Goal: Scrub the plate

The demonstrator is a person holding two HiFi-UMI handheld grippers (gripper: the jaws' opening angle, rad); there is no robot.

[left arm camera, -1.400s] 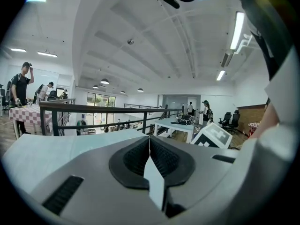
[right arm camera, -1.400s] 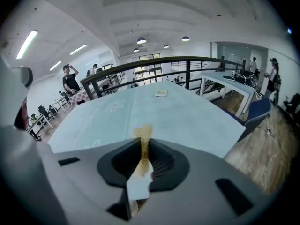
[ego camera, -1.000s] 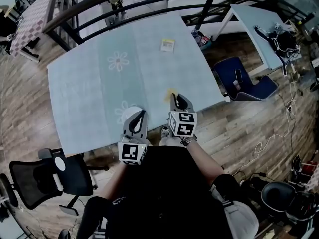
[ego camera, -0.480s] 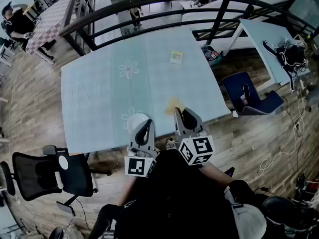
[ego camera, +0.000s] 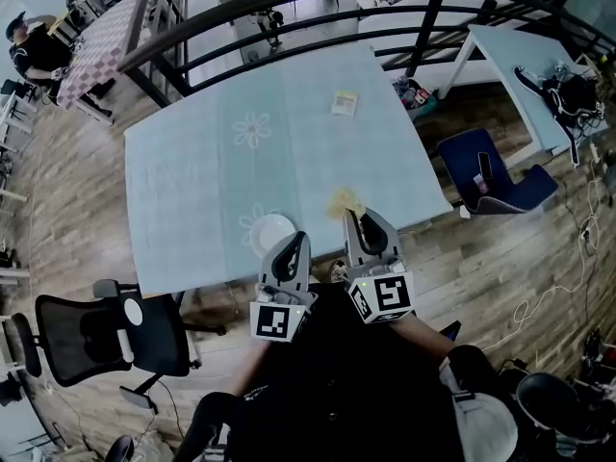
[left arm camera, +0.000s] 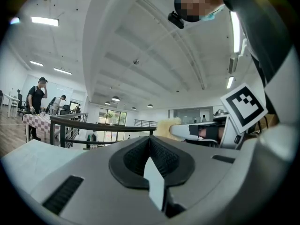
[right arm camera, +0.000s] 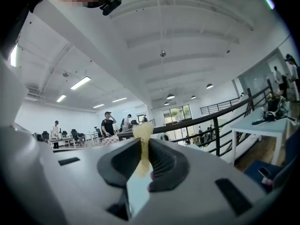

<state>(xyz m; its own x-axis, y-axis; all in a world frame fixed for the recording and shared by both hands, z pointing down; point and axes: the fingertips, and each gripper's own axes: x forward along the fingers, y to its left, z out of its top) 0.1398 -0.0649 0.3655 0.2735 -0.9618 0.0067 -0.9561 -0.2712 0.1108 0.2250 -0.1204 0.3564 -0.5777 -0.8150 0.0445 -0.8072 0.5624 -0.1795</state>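
Observation:
A white plate (ego camera: 267,231) lies on the light blue table (ego camera: 192,171) near its front edge. My left gripper (ego camera: 300,239) is just right of the plate's rim, tilted upward. In the left gripper view its jaws (left arm camera: 150,137) stand shut with nothing between them, and the plate is out of sight. My right gripper (ego camera: 353,216) is shut on a yellow sponge (ego camera: 344,200) that pokes out beyond its tips over the table's front edge. In the right gripper view the sponge (right arm camera: 143,132) is pinched between the pads of the gripper (right arm camera: 143,142).
A small yellowish packet (ego camera: 344,103) lies at the table's far right. A dark railing (ego camera: 289,8) runs behind the table. A black office chair (ego camera: 106,330) stands at the near left, a blue chair (ego camera: 491,176) at the right beside a second table (ego camera: 520,56).
My left gripper has slid off the plate to its right, so more of the plate shows. Both grippers have drawn back a little toward the body. The sponge stays held.

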